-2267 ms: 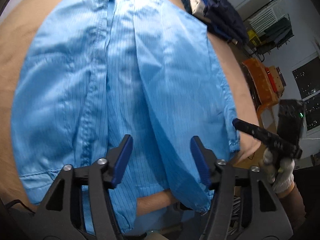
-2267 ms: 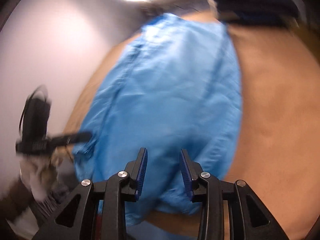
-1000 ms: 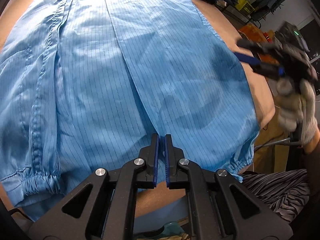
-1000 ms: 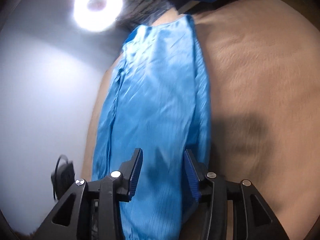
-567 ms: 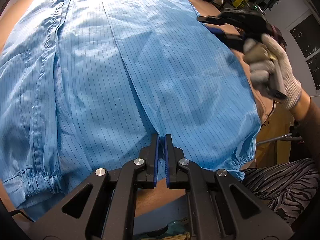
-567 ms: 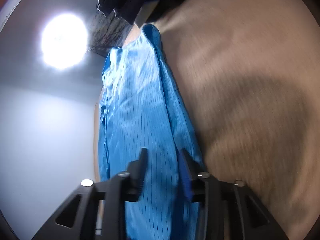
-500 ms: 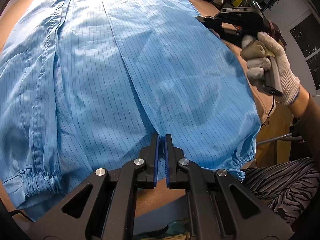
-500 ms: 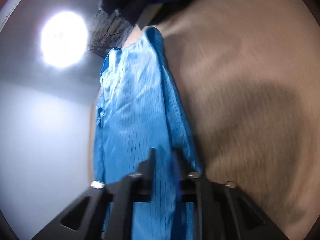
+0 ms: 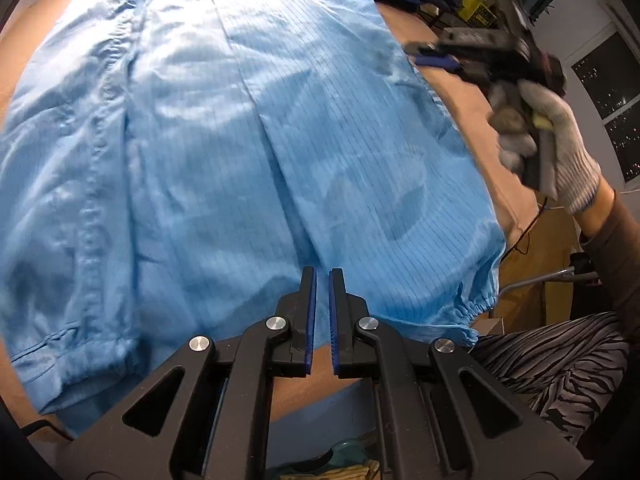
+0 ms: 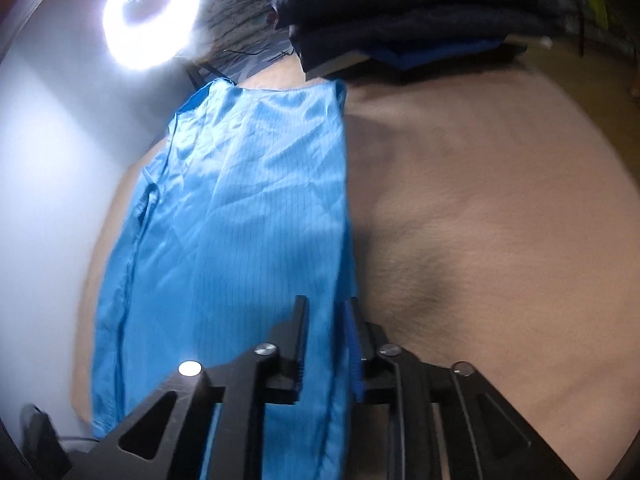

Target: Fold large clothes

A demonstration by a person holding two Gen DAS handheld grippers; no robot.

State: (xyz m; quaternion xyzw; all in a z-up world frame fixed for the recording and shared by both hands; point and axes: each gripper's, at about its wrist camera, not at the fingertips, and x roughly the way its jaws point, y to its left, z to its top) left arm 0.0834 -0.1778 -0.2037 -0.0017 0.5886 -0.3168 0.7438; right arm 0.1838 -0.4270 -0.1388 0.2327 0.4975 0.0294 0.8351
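A large light-blue pinstriped garment lies spread on the tan table; its elastic cuffs hang at the near edge. My left gripper is nearly shut, its blue pads at the garment's near hem; the fabric between them does not show clearly. In the right wrist view the garment runs along the table's left side. My right gripper has its jaws narrowly apart around the garment's right edge. It also shows in the left wrist view, held by a gloved hand at that edge.
A stack of dark folded clothes sits at the table's far end. A ring light shines on the wall at the far left. The tan table extends to the right. A zebra-print cloth lies below the near right edge.
My right gripper has swung in from the near right corner to the garment's right edge and narrowed its jaws around it. My left gripper closed at the near hem and stayed.
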